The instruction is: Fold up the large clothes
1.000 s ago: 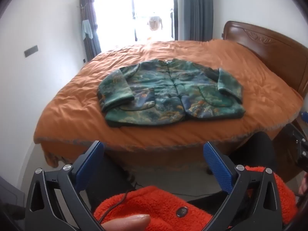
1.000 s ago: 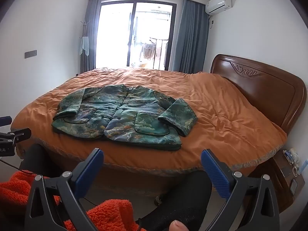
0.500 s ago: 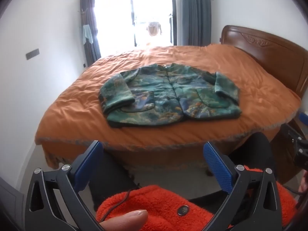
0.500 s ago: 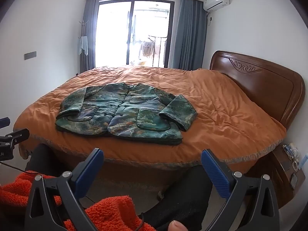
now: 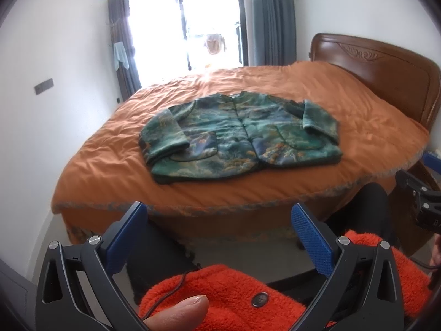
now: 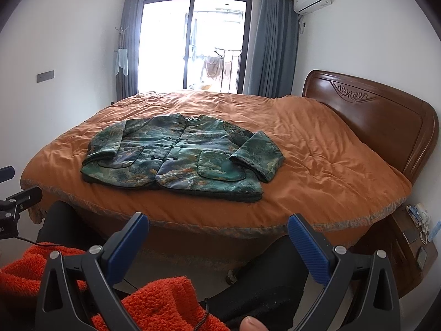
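Orange bed (image 6: 317, 165) ahead of my grippers, green jacket (image 6: 179, 157) flat on it, left gripper (image 5: 217, 226) and right gripper (image 6: 217, 231) spread apart, empty.

White bedroom, daylight at twelve o'clock.
Orange bed (image 6: 317, 165) centre; headboard (image 6: 380, 118) at three; window (image 6: 193, 44) curtained.

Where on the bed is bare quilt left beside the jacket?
Bare orange quilt lies between the green jacket and the headboard, a wide band toward the window, and a strip along the near edge. The jacket's window-side sleeve leaves less room on that side.
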`<state>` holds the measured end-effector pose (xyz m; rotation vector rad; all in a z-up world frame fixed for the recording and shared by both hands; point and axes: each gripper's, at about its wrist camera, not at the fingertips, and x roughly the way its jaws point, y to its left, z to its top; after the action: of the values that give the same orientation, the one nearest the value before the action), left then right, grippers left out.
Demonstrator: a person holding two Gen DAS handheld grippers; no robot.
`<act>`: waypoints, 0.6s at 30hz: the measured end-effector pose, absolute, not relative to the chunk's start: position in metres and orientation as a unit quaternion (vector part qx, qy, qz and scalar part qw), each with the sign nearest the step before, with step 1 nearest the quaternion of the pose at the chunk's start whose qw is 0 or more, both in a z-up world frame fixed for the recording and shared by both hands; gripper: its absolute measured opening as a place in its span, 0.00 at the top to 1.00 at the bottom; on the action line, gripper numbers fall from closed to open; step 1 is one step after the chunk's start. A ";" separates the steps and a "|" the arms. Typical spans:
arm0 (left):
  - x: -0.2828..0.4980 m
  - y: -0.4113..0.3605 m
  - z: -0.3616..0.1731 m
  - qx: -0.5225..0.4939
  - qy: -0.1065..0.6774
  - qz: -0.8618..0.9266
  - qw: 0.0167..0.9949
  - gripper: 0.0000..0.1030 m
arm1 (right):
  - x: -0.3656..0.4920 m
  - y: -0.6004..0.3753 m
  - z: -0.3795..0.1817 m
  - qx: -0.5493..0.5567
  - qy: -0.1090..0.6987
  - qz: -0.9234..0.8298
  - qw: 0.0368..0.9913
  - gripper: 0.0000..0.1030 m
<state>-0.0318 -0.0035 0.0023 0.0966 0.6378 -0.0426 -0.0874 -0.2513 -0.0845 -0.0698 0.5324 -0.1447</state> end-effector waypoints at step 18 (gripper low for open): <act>-0.034 -0.002 0.001 0.055 0.312 -0.015 0.948 0.00 | -0.085 -0.255 -0.091 -0.027 0.271 -0.078 0.959 0.00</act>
<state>-0.0337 -0.0018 0.0008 0.1111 0.6350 -0.0298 -0.0853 -0.2554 -0.0905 -0.0550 0.5485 -0.1577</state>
